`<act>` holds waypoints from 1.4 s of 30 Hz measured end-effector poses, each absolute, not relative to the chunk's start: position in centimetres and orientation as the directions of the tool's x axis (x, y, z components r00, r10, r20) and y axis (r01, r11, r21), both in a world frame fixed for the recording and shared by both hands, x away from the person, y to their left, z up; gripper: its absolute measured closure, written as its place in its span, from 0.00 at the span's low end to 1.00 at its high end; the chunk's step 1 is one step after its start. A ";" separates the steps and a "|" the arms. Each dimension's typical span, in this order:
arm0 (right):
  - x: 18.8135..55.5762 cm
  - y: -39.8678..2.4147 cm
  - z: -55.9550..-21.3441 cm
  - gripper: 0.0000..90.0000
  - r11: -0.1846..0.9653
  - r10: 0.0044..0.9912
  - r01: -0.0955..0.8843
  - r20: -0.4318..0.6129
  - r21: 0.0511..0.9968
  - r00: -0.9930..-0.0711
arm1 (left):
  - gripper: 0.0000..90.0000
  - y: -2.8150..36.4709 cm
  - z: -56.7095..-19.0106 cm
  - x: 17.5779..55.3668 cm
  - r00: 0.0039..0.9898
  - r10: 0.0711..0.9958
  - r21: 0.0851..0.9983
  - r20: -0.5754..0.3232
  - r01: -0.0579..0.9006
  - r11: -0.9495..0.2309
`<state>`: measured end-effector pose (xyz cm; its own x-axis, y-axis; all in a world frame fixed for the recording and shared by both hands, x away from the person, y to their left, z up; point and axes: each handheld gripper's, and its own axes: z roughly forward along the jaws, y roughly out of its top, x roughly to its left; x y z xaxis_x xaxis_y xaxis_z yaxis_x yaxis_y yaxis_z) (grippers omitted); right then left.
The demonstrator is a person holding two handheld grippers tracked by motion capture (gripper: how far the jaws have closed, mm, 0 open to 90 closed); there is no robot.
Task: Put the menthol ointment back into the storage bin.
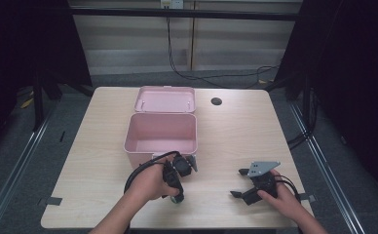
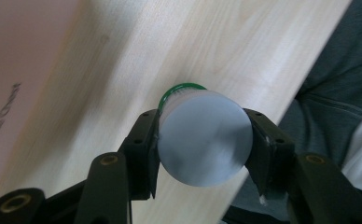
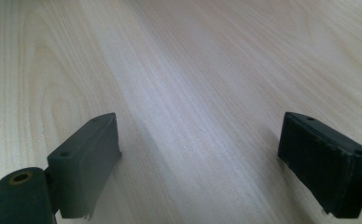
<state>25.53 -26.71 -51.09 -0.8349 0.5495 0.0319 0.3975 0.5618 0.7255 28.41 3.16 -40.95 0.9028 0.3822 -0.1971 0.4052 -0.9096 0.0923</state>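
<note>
A small white cylindrical bottle [image 2: 202,144] with a green cap [image 2: 181,88] is clamped between the jaws of my left gripper [image 2: 202,140], its flat base facing the camera. From above, the left gripper [image 1: 176,192] points back toward the table's near edge, just in front of the open pink box [image 1: 143,155], and the bottle's green end [image 1: 178,199] pokes out below the hand. My right gripper [image 1: 239,183] rests low over the table at the front right, jaws wide apart. In its own view the right gripper [image 3: 198,154] has only bare wood between its jaws.
The pink box's lid [image 1: 165,100] lies folded back behind it, and the box's inside looks bare. A dark round hole [image 1: 216,101] sits in the wooden table [image 1: 236,141] at the back right. The near table edge and the person's dark clothing [image 2: 337,93] are close beyond the bottle.
</note>
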 end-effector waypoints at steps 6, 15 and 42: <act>25.5 -26.7 -51.1 0.13 0.562 0.549 0.397 0.032 0.726 -0.835 | 0.56 4.0 -38.7 28.8 0.887 0.412 0.086 -0.208 0.436 -0.896; 25.5 -26.7 -51.1 0.14 0.562 0.549 0.398 0.032 0.725 -0.835 | 0.56 4.5 -36.0 29.2 0.872 0.440 0.094 -0.217 0.467 -0.879; 25.5 -26.7 -51.1 0.14 0.563 0.549 0.398 0.033 0.724 -0.835 | 0.56 4.5 -30.7 31.8 0.855 0.473 0.134 -0.212 0.505 -0.853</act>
<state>25.54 -26.72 -51.07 -0.8352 0.5490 0.0327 0.3983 0.5628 0.7243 31.84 4.48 -30.69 0.8554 0.4728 -0.2116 0.5046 -0.8529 0.1340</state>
